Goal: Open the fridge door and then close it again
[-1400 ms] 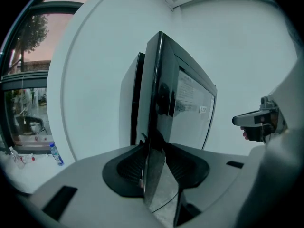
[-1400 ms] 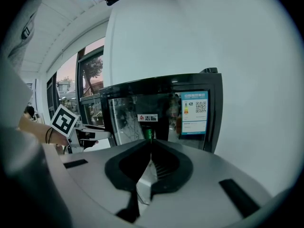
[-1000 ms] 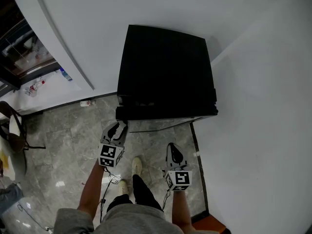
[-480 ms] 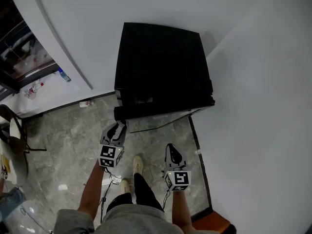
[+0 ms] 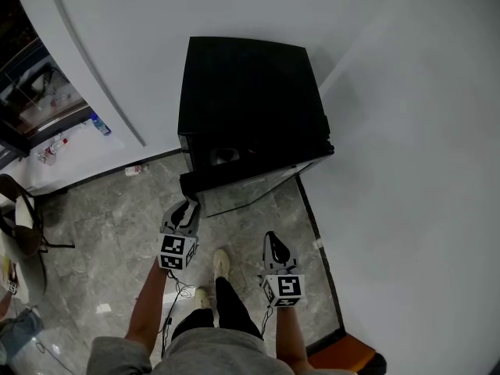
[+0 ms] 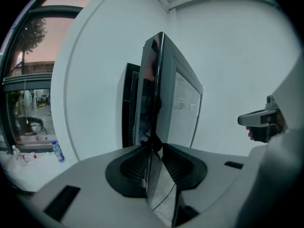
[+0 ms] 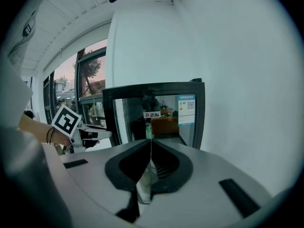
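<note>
A black fridge (image 5: 250,100) stands in a white corner, seen from above. Its glass door (image 5: 234,176) is ajar, the left end swung out from the body. My left gripper (image 5: 186,208) is just in front of that free end, apart from it. In the left gripper view the door (image 6: 159,99) shows edge-on ahead of the left gripper (image 6: 153,146), whose jaws have just been closing with nothing between them. My right gripper (image 5: 273,244) hangs shut and empty further back. The right gripper view faces the door's glass front (image 7: 156,115) over the right gripper (image 7: 148,167).
White walls close in behind and right of the fridge. A bottle (image 5: 98,123) lies by the left wall and a chair (image 5: 19,217) stands at far left. The person's feet (image 5: 220,264) and a cable (image 5: 176,287) are on the grey marble floor.
The fridge has shifted a little left in the head view, and the door's left end looks slightly further from the body. Both grippers sit a touch lower in the picture.
</note>
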The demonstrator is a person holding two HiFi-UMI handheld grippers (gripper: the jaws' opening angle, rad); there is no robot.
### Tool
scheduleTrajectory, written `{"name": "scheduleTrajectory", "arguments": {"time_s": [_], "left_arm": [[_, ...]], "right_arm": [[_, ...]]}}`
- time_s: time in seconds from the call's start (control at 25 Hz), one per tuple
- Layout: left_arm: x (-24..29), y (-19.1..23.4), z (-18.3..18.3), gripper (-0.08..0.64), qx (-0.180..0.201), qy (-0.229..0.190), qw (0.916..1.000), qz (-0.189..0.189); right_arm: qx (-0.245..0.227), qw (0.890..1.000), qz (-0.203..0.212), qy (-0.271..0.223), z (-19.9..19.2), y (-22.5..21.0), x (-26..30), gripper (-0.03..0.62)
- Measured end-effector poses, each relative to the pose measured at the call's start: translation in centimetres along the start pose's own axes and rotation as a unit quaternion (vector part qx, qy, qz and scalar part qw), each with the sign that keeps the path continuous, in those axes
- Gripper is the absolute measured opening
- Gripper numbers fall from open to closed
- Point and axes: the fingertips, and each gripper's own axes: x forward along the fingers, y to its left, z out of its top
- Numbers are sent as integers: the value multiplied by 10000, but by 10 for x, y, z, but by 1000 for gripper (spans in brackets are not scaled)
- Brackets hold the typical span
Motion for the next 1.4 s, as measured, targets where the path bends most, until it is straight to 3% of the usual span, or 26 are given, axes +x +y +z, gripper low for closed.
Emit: {"name": "scheduleTrajectory", "arguments": {"time_s": [0.88,1.4], "left_arm": [[-33,-47,-22,72,320,81,9990,-312],[-47,-65,-28,64,404,-63,9986,-335]], "right_arm": [[-36,9995,-273,-180,-27,26,-72,25],[83,9968,-737,-311,-47,33,-113,25]]}}
